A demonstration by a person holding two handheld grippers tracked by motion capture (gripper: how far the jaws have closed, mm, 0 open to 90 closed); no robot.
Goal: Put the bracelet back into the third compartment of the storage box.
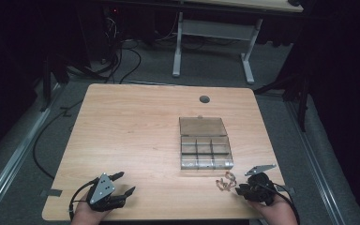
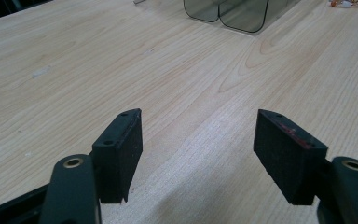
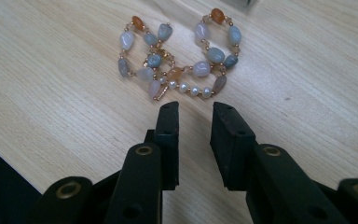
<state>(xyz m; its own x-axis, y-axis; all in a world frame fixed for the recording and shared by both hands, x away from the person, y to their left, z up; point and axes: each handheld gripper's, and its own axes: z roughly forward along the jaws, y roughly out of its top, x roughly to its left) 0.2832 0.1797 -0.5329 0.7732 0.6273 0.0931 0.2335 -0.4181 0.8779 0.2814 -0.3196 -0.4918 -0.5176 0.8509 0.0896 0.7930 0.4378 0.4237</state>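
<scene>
Two grippers: one left gripper (image 1: 117, 183) at the near left corner of the worktop (image 1: 136, 131), one right gripper (image 1: 241, 188) at the near right edge.
Left gripper fingers: released, spread wide over bare wood, nothing between them; in the left gripper view the right finger (image 2: 286, 156) shows a reddish mark along its top edge.
Right gripper fingers: released, with a narrow gap and nothing inside it; the fingers (image 3: 168, 140) stand just short of the bracelet, tips apart from the beads.
Bracelet: one beaded bracelet (image 3: 177, 58) lies flat on the worktop, near the right edge, just in front of the right gripper and near the front right corner of the box (image 1: 205, 147).
Bracelet loops: two rounded loops, crossing or folded at the middle; whether this is one strand or two cannot be told.
Bead types: larger pale blue, lilac and orange stones, plus one short row of small white pearls nearest the fingers; exact bead count is hard to make out where the strands overlap.
Box: one clear compartment box, lid (image 1: 202, 126) open and lying back on the far side; six compartments are countable in the high view, contents not discernible through the tinted plastic.
Cut off: the box is clipped at the top edge of the left gripper view; both hands are cropped by the near edge of the high view.
Worktop detail: one round grommet hole (image 1: 204, 99) at the far side.
</scene>
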